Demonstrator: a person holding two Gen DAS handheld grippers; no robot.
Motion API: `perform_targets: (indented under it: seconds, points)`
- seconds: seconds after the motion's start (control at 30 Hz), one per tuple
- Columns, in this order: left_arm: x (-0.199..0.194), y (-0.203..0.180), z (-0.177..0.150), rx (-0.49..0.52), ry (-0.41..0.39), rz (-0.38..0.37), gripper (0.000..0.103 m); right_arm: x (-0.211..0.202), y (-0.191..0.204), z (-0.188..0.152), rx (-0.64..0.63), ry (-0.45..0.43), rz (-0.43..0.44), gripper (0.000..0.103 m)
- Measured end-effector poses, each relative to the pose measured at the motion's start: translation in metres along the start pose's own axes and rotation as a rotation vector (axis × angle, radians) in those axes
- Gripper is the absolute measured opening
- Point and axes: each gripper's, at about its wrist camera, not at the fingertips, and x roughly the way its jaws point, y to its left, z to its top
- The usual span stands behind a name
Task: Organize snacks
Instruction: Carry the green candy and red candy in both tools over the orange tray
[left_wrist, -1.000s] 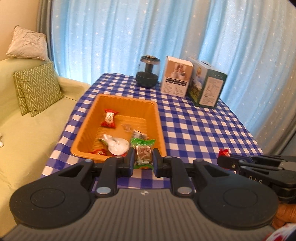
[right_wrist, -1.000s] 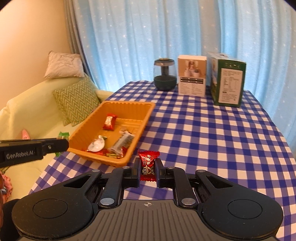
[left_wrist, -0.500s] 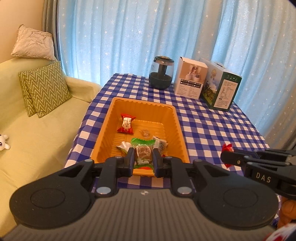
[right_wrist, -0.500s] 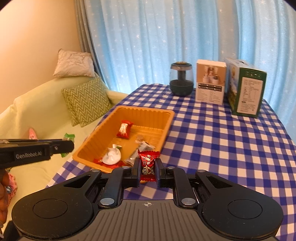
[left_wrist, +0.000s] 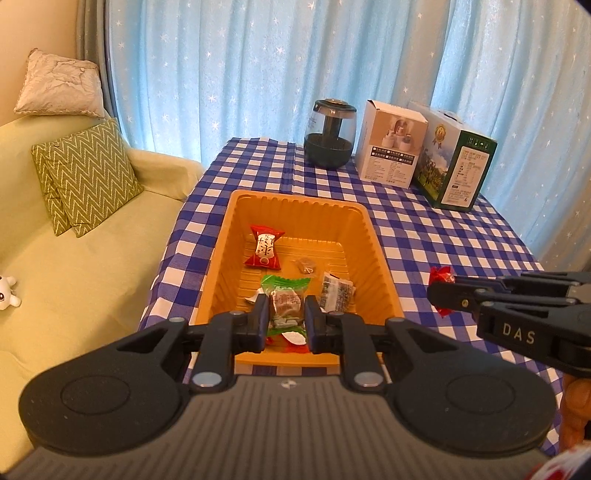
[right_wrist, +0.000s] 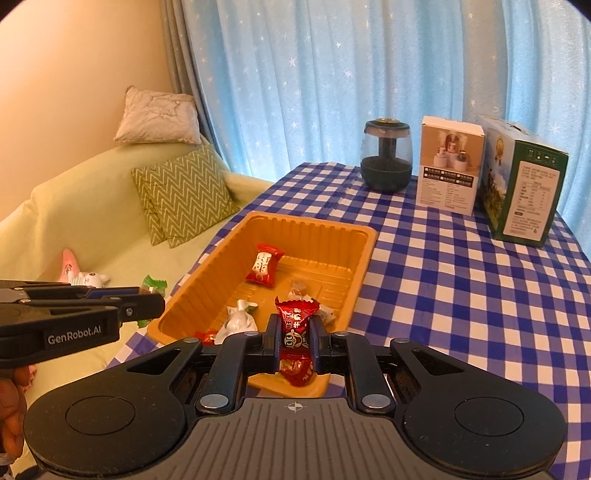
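An orange tray (left_wrist: 373, 236) (right_wrist: 364, 258) sits on the blue checked table and holds several wrapped snacks, among them a red packet (left_wrist: 264, 250) (right_wrist: 263, 264). My left gripper (left_wrist: 285, 314) is shut on a green-wrapped snack (left_wrist: 285, 299) above the tray's near end. My right gripper (right_wrist: 294, 334) is shut on a red-wrapped candy (right_wrist: 295, 325) above the tray's near right corner. The right gripper also shows in the left wrist view (left_wrist: 441, 295), to the right of the tray. The left gripper also shows in the right wrist view (right_wrist: 151, 304), left of the tray.
A dark glass jar (left_wrist: 331, 134) (right_wrist: 386, 155), a white box (left_wrist: 391, 146) (right_wrist: 448, 164) and a green box (left_wrist: 456, 166) (right_wrist: 524, 184) stand at the table's far end. A yellow-green sofa (left_wrist: 74, 266) with cushions (left_wrist: 83, 177) lies left of the table. Blue curtains hang behind.
Both grippers have moved left and forward over the tray's near end, each still holding its snack. The tray now fills more of both views.
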Motion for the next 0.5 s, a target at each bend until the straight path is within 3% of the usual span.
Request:
perform_targets:
  seconds: [0.5]
  points:
    - [0.050,0.008,0.022,0.051,0.033,-0.007,0.018,0.054,-0.013,0.015,0.024,0.055,0.020,0.016]
